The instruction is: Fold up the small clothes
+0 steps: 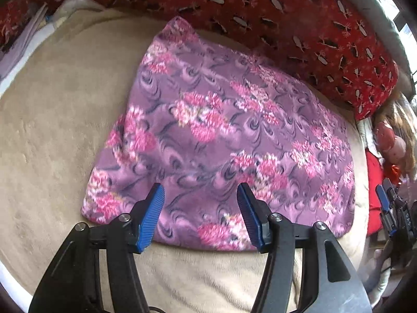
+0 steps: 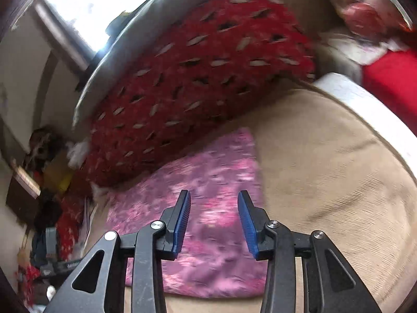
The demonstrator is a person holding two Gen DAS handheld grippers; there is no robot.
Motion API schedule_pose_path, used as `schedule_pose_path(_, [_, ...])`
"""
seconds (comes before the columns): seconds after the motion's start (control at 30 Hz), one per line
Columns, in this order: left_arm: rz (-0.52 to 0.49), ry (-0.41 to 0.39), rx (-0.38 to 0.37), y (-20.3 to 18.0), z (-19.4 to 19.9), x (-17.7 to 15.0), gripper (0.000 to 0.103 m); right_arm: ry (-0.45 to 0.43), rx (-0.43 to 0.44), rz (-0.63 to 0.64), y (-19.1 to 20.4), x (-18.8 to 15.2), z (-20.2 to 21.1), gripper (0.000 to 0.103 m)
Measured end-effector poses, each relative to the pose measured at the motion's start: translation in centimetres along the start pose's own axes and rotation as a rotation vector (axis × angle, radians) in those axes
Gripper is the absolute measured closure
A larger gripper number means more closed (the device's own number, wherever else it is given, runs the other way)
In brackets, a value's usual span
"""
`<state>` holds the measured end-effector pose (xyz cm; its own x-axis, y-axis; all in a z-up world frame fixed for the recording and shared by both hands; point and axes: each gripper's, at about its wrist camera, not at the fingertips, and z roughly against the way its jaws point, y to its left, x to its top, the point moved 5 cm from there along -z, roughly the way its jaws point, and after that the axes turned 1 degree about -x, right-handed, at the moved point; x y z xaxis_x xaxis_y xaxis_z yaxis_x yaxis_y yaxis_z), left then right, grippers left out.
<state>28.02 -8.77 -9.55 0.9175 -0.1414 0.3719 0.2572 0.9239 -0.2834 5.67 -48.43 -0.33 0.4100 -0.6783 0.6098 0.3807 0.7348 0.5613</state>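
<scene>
A purple cloth with pink flowers (image 1: pixel 221 135) lies folded flat on the beige blanket (image 1: pixel 52 130). My left gripper (image 1: pixel 200 190) is open and empty, its blue pads hovering over the cloth's near edge. My right gripper (image 2: pixel 214 195) is open and empty too, above the same cloth (image 2: pixel 208 208), which looks blurred in the right wrist view. The right gripper's blue tip also shows in the left wrist view (image 1: pixel 384 198), off the cloth's right side.
A red patterned pillow (image 1: pixel 260 13) lies along the far edge of the cloth, also in the right wrist view (image 2: pixel 195 78). A doll and red items (image 1: pixel 391 143) sit at the right. Papers (image 1: pixel 23 41) lie at the far left.
</scene>
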Motion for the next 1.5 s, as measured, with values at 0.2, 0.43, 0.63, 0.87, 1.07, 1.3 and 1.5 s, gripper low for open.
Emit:
schedule_pose_path(0.2, [-0.044,0.030,0.089,-1.6,-3.8,0.7,0.045,0.102,-0.032,0.122,2.8,-1.8,-6.0,0.053])
schedule_pose_path(0.43, [-0.077,0.014,0.116,-1.6,-5.1,0.6,0.035,0.150,-0.186,0.308,2.2,-6.1,-9.8,0.025])
schedule_pose_path(0.63, [-0.083,0.011,0.112,-1.5,-5.2,0.7,0.033,0.186,-0.244,0.446,4.3,-7.2,-10.9,0.001])
schedule_pose_path(0.87, [-0.092,-0.027,0.052,-1.5,-3.7,3.1,0.033,0.143,-0.236,0.387,3.4,-4.2,-9.1,0.005])
schedule_pose_path(1.07, [-0.102,-0.063,0.094,-2.1,-4.4,9.4,0.033,0.152,-0.238,0.000,-3.2,2.7,-10.4,0.006])
schedule_pose_path(1.3, [-0.163,-0.025,0.185,-3.1,-9.4,10.6,0.023,0.166,-0.137,-0.037,-4.3,2.9,-13.1,0.093])
schedule_pose_path(1.5, [-0.220,-0.057,0.160,-4.2,-6.5,10.4,0.025,0.116,-0.223,0.018,-3.5,3.2,-10.8,0.084])
